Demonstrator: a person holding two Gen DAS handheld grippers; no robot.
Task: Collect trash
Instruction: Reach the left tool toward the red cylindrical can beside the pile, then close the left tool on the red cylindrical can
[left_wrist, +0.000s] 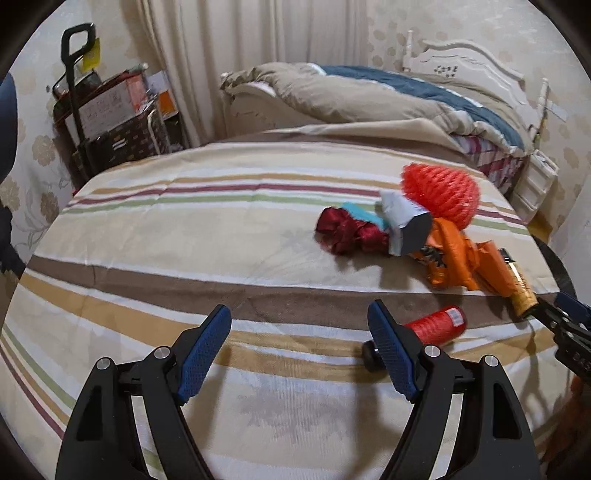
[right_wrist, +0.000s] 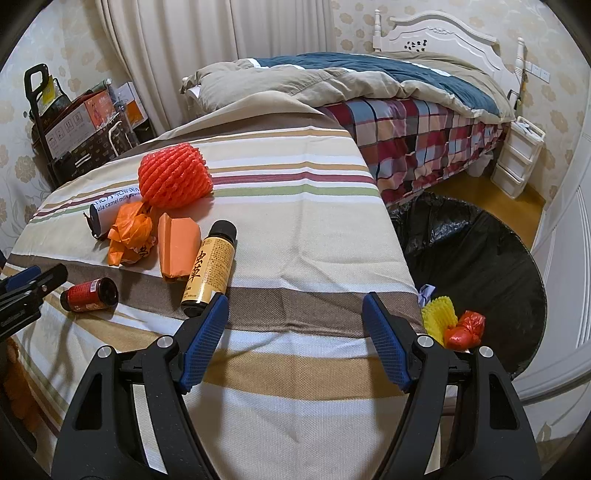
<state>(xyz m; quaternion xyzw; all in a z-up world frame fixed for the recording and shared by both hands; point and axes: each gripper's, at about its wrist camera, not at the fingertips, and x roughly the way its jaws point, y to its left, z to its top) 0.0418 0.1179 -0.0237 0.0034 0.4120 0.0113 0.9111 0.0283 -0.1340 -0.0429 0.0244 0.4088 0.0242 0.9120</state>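
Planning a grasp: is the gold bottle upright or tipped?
Tipped: the gold bottle lies on its side on the striped cloth, cap pointing away.

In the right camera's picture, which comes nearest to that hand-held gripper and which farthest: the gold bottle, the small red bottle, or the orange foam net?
1. Gold bottle, beside the right hand-held gripper's left finger.
2. Small red bottle, farther left.
3. Orange foam net, far up the striped cloth.

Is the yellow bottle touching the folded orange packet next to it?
Touching. In the right wrist view the yellow bottle lies along the orange packet, their edges meeting with no striped cloth showing between them.
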